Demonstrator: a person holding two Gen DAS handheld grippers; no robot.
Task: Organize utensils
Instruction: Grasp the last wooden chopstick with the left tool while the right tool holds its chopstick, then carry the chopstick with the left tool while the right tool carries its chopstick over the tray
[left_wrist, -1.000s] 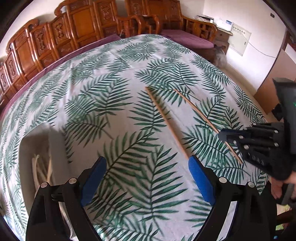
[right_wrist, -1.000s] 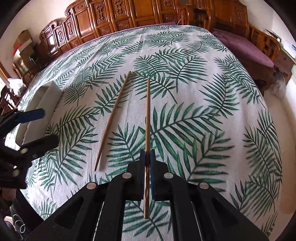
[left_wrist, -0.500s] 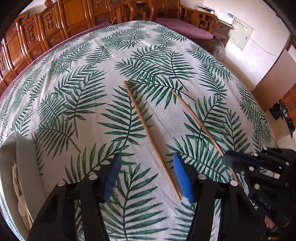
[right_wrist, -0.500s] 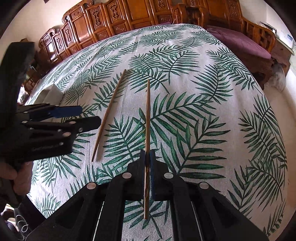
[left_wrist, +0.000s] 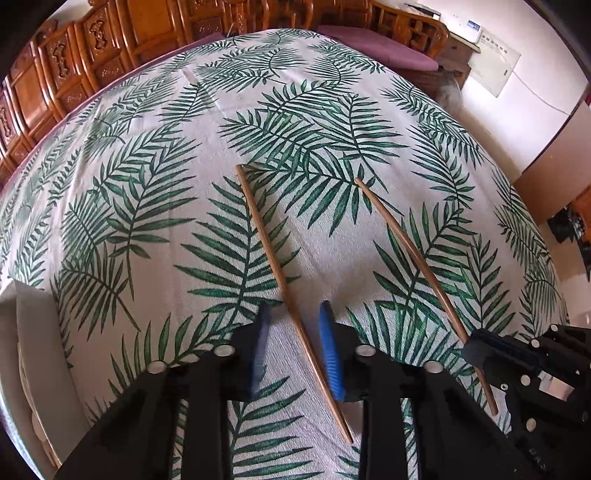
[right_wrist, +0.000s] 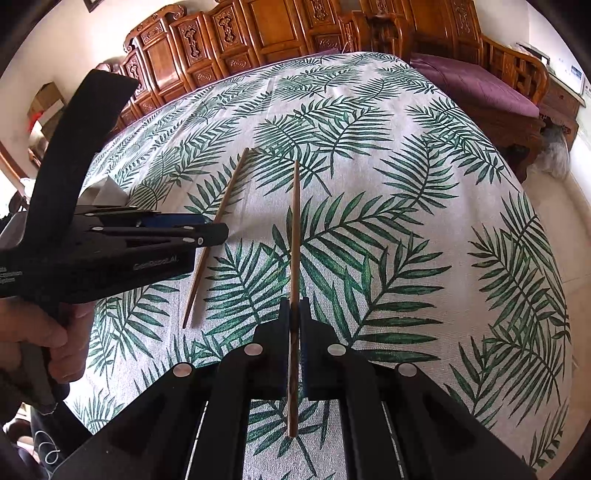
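Observation:
Two wooden chopsticks are on the palm-leaf tablecloth. My right gripper (right_wrist: 294, 325) is shut on one chopstick (right_wrist: 294, 236), which points straight ahead; this chopstick (left_wrist: 417, 258) and the right gripper (left_wrist: 480, 347) also show in the left wrist view. The other chopstick (left_wrist: 273, 266) lies flat on the cloth. My left gripper (left_wrist: 295, 339) is open, its blue pads (left_wrist: 330, 354) straddling that chopstick's near part with a gap on each side. In the right wrist view the left gripper (right_wrist: 212, 230) hovers over the lying chopstick (right_wrist: 218, 229).
A white tray (left_wrist: 33, 332) with pale utensils sits at the table's left edge, also showing in the right wrist view (right_wrist: 107, 192). Carved wooden chairs (right_wrist: 258, 40) line the far side. A purple-cushioned bench (right_wrist: 476, 85) stands at the far right.
My left gripper has moved forward and right over the lying chopstick, and its jaws have narrowed around it. My right gripper keeps hold of its chopstick.

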